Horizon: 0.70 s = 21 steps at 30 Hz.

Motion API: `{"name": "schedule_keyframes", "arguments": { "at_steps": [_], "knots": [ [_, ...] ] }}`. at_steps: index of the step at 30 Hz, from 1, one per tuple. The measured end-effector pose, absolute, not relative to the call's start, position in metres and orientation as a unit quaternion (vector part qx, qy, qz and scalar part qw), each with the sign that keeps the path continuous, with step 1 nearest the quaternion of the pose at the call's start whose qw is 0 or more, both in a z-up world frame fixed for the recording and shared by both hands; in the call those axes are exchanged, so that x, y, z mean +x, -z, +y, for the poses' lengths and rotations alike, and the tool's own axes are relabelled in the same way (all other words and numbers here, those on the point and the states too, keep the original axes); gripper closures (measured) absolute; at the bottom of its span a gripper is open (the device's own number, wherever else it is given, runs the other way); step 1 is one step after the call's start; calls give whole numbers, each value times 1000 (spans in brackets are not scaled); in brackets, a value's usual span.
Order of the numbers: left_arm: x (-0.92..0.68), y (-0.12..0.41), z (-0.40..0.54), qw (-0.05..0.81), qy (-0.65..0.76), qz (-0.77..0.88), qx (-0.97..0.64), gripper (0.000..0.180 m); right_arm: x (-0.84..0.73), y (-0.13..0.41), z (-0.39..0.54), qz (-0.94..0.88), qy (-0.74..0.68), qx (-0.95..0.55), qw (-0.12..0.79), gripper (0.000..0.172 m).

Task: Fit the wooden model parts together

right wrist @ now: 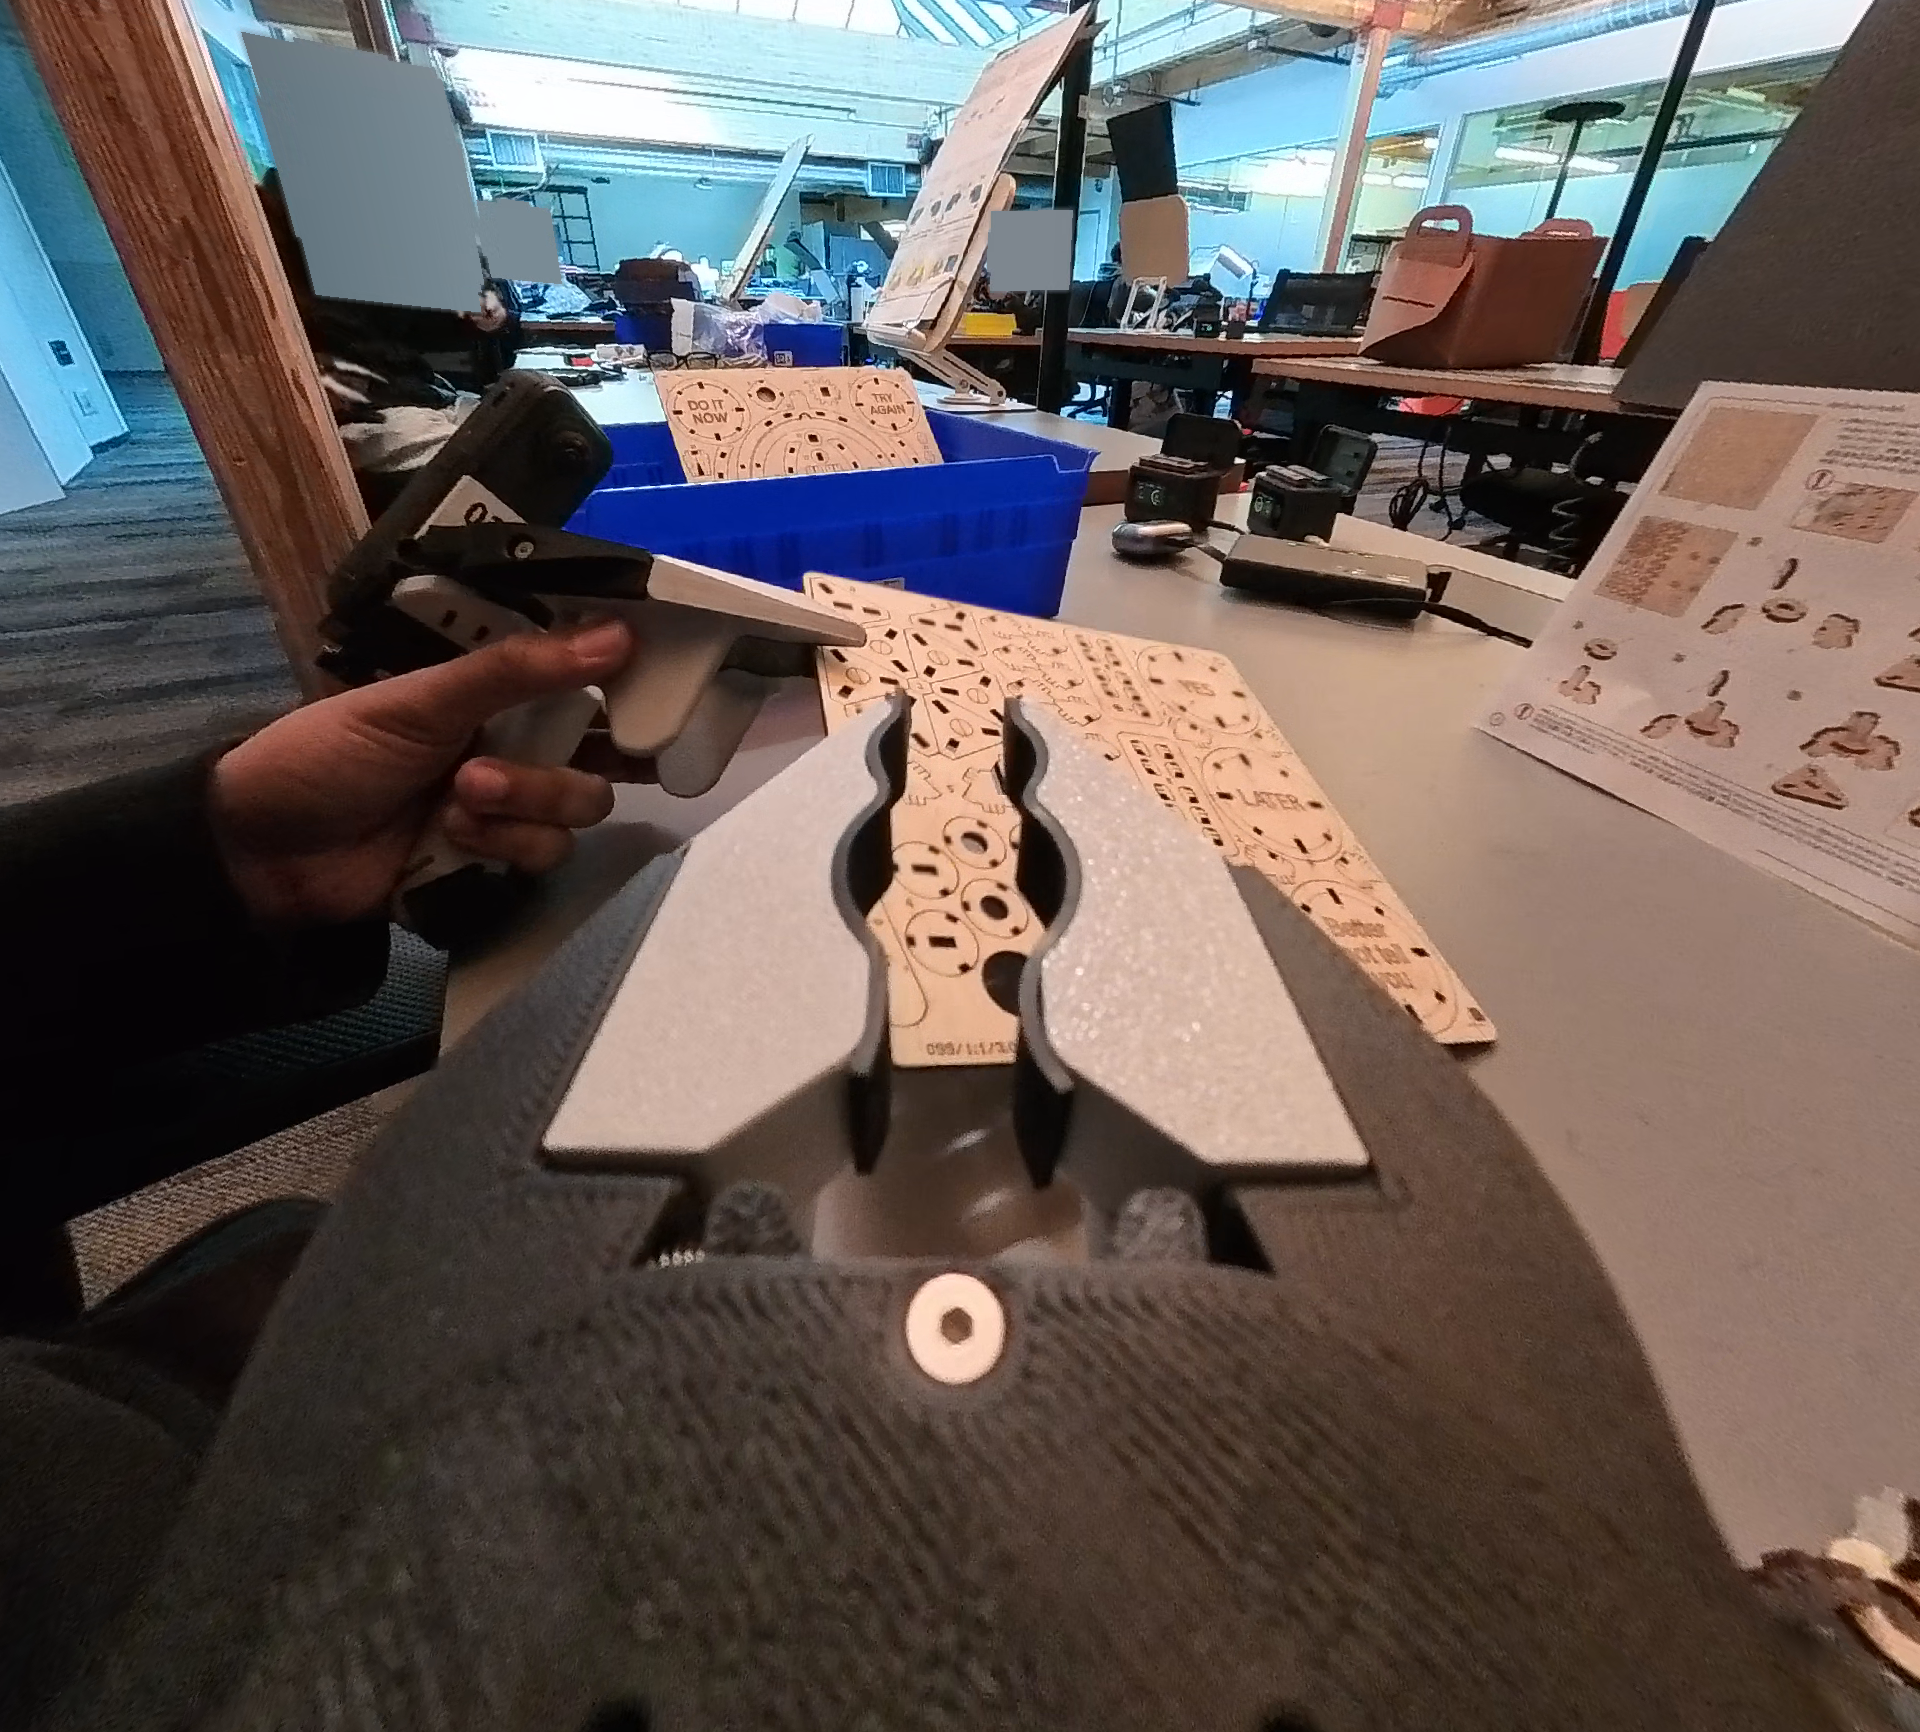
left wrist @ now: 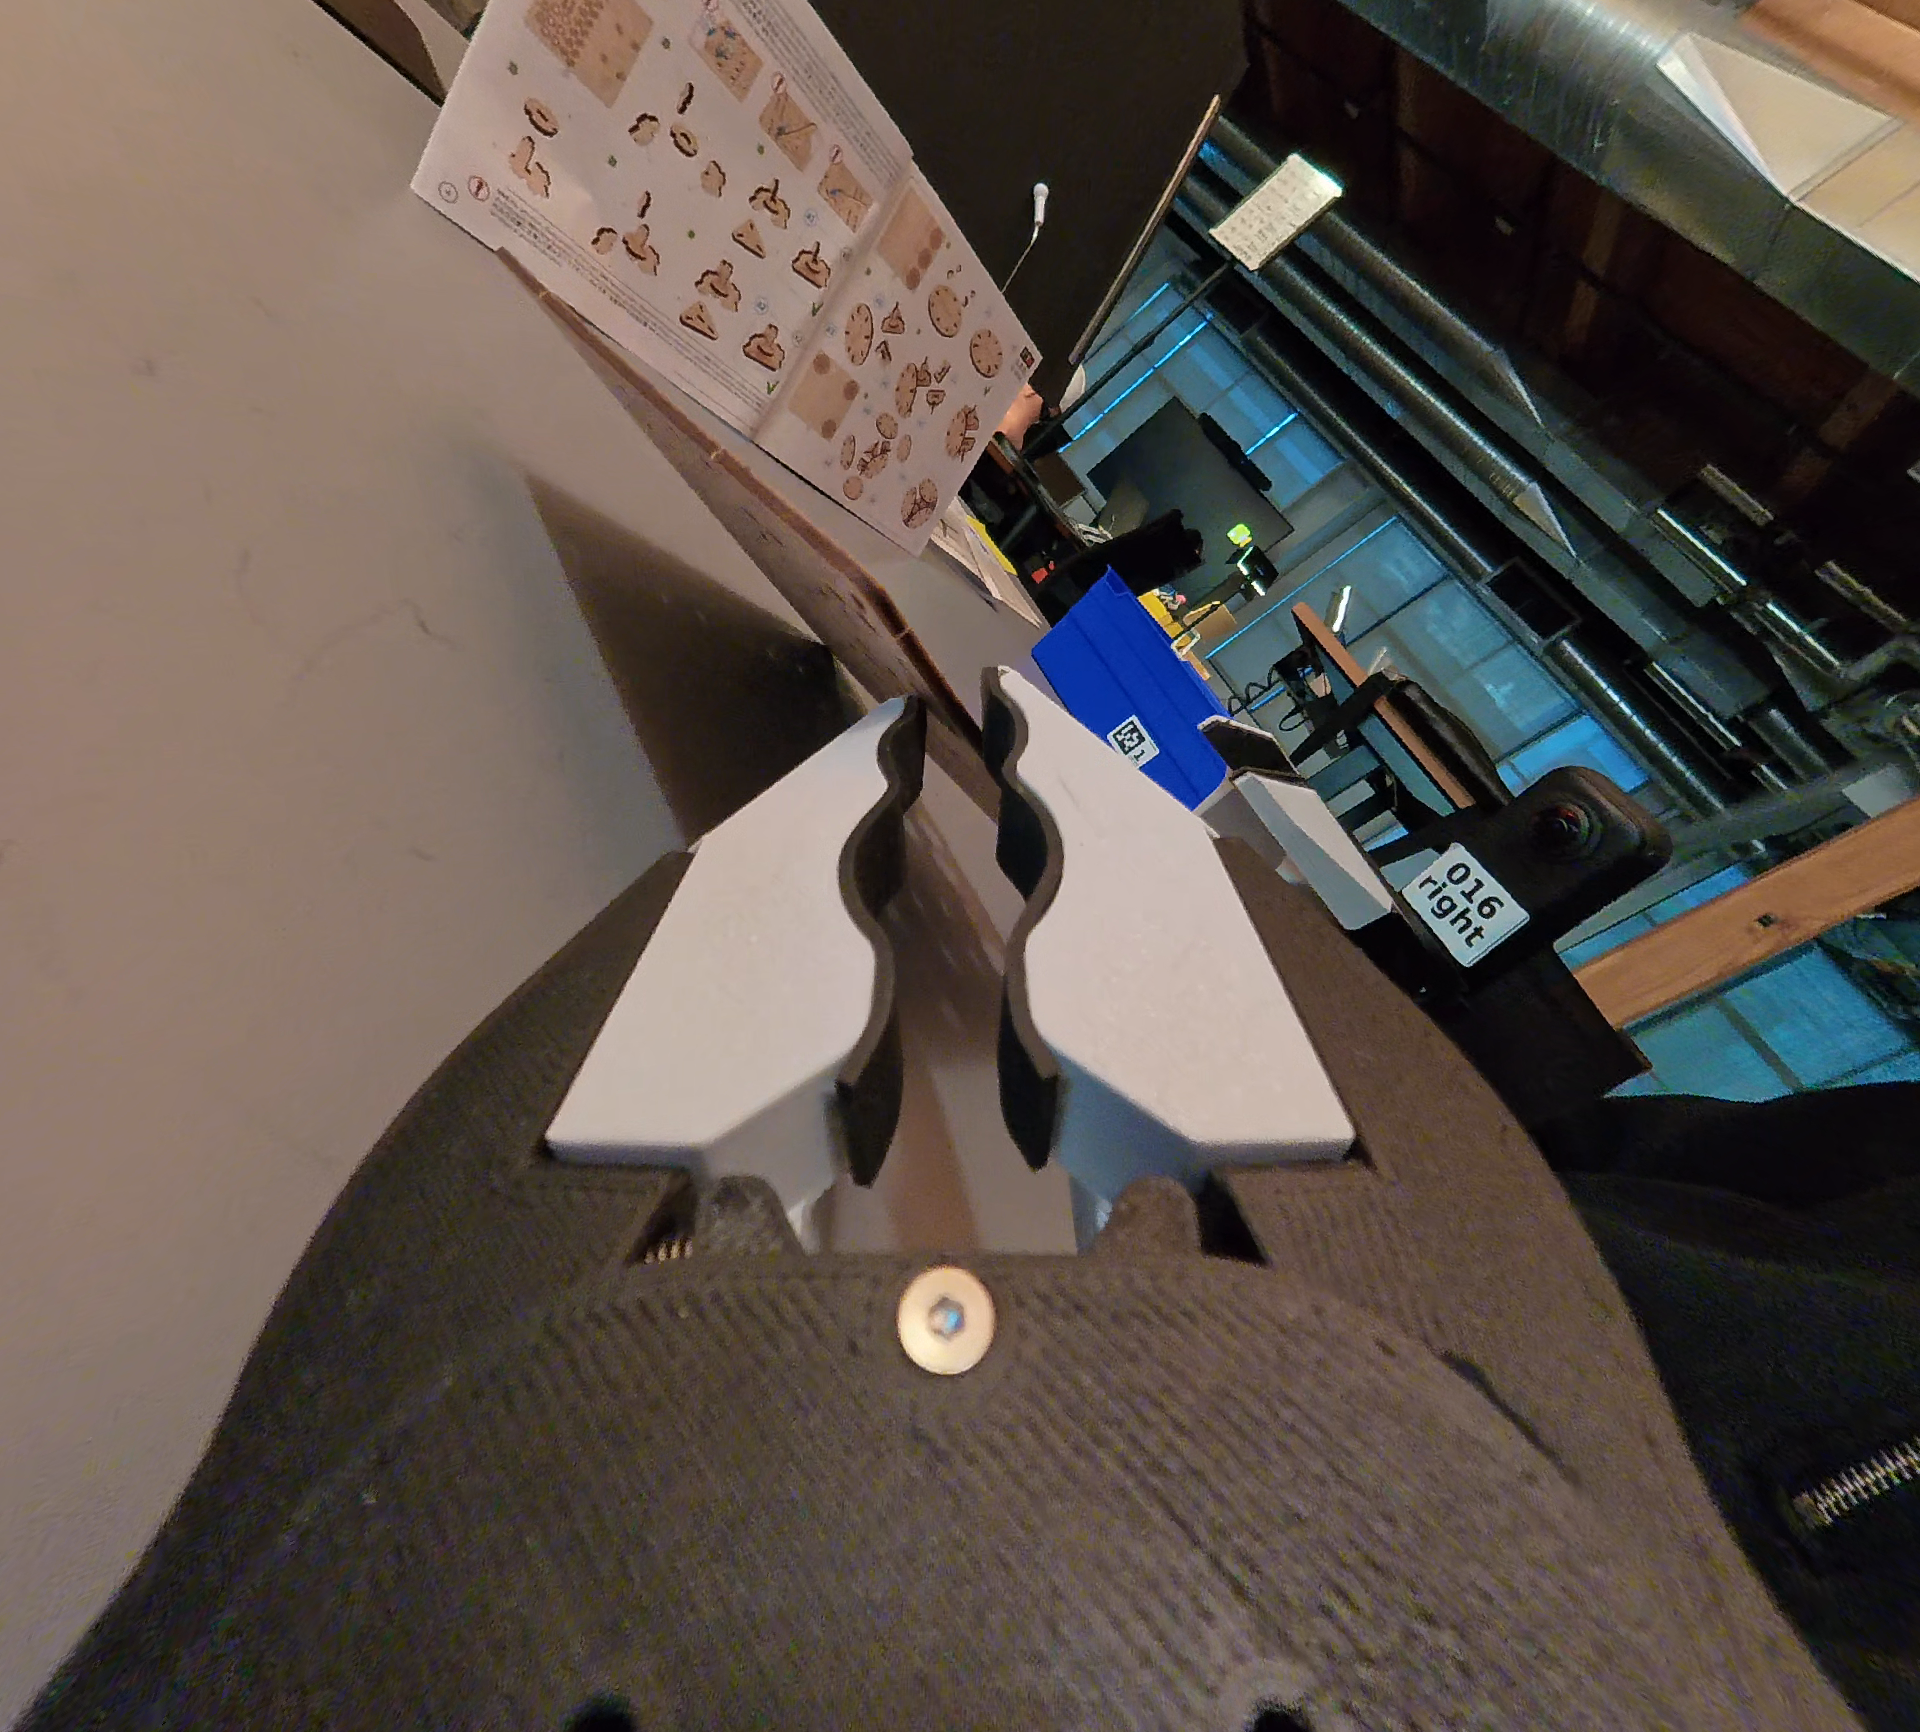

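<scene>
A thin laser-cut wooden sheet (right wrist: 1143, 747) lies on the grey table (right wrist: 1610, 1007), with its left edge raised. My left gripper (left wrist: 953, 706) is turned on its side and shut on that left edge. The sheet (left wrist: 790, 539) runs edge-on between its pads and casts a dark shadow on the table. The right wrist view shows this gripper (right wrist: 831, 628) held by a hand (right wrist: 364, 778) at the sheet's far left corner. My right gripper (right wrist: 956, 711) is open and empty, hovering over the sheet's near end. It also shows in the left wrist view (left wrist: 1278, 789).
A blue bin (right wrist: 831, 529) behind the sheet holds another wooden sheet (right wrist: 800, 425). A printed instruction page (right wrist: 1766, 622) leans on a black stand at the right. Small black boxes (right wrist: 1184, 477) and a power brick (right wrist: 1320, 576) with cables sit at the back. A wooden post (right wrist: 156, 228) stands at the left. Tip to tip, the grippers are about 10 cm apart.
</scene>
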State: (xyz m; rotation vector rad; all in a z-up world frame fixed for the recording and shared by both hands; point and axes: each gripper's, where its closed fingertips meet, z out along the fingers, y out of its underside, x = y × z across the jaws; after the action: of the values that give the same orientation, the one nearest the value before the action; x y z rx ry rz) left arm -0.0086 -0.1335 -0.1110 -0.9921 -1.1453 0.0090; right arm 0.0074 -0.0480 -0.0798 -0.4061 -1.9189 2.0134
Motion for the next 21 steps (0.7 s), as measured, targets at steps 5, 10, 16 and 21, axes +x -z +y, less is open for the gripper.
{"name": "schedule_keyframes", "arguments": {
  "at_steps": [5,10,16,21],
  "knots": [
    [-9,112,-133,729,19,-520,-445,170,9,81,-49,-677,-703,-138,167,156],
    [-8,111,-132,730,25,-517,-446,169,11,83,-52,-684,-697,-128,174,156],
    [-7,111,-130,731,35,-515,-446,170,13,84,-54,-687,-694,-121,179,156],
    [-7,115,-127,722,40,-518,-457,173,13,84,-54,-688,-693,-120,180,156]
  ]
}}
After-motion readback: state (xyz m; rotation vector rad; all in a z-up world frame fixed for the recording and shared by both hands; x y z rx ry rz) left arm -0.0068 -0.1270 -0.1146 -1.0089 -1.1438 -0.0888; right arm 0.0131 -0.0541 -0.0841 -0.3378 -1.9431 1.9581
